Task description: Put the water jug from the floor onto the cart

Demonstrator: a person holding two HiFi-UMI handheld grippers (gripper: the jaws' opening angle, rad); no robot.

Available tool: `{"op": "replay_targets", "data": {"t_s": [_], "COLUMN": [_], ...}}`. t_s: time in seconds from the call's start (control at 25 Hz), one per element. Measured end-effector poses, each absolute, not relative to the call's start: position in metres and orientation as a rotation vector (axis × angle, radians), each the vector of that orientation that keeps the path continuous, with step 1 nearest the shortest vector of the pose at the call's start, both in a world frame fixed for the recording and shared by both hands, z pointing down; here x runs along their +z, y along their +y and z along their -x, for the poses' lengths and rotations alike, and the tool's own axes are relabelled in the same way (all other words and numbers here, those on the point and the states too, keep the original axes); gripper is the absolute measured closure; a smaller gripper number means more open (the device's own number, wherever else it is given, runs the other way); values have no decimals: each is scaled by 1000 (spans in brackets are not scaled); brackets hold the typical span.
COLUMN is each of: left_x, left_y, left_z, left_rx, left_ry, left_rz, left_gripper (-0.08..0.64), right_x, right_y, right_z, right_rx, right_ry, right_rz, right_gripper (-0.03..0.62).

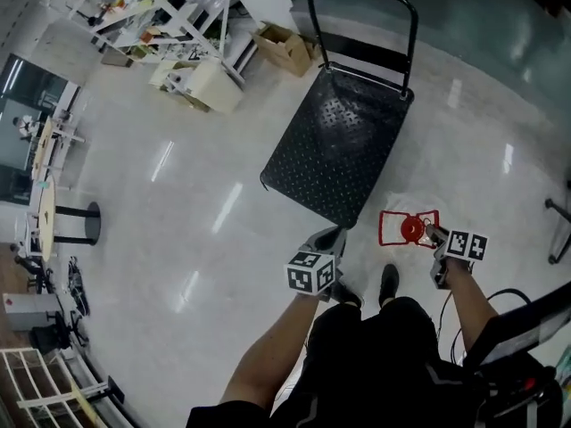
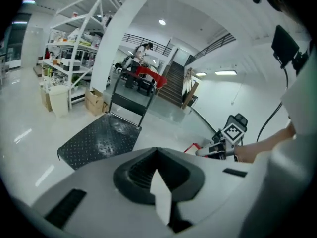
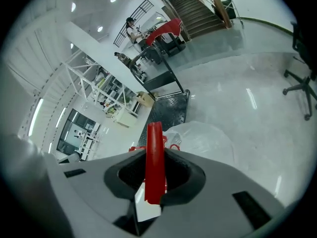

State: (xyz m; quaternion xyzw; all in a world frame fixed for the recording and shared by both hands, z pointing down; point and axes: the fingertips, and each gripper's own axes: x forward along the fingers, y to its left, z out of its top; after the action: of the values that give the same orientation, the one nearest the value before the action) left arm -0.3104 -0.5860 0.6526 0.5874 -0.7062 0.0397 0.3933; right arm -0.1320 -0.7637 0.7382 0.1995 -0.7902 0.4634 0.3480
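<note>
Pinching the red plastic carry handle (image 3: 154, 152) of the clear water jug with red cap (image 1: 409, 230) in right tongs (image 1: 434, 236): partly closed, pads tight on the handle. Sits just beside the near corner of the black diamond-plate platform cart (image 1: 343, 141), off the deck, over glossy white floor (image 1: 178, 221). Can't tell whether touching floor. Holding left tongs (image 1: 323, 242) closed and empty by that same corner.

The cart deck (image 1: 335, 150) is open to approach from its near edge and both long sides; its upright handle (image 1: 361, 25) bars the far end. The water jug (image 1: 406, 230) is just beside the near corner, and the cardboard box (image 1: 284, 47) is well apart.
</note>
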Motion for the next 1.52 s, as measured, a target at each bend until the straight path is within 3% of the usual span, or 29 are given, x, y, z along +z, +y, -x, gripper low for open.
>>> {"op": "replay_targets", "data": {"t_s": [0.36,0.72,1.2,1.52], "left_x": [592,585,603,622], "left_y": [-504,-441,-435,-444], "left_z": [409,506,606,646], "left_rx": [-9,-81,-128,-153], "left_ry": [-1968,-2076,-2139,-2153], "left_rz": [-1503,-1387,-1152,-1015], "left_gripper": [569,569,569,569], "right_x": [678,652,700,745], "right_y": [-735,-684,-624,-616], "right_z": [281,450,630,710], "right_rx": [1185,1097,1014,926], "right_ry": [-2181,-2217,-2092,-2029], "right_rz": [-451,-252,79,171], "right_gripper": [515,515,515,515]}}
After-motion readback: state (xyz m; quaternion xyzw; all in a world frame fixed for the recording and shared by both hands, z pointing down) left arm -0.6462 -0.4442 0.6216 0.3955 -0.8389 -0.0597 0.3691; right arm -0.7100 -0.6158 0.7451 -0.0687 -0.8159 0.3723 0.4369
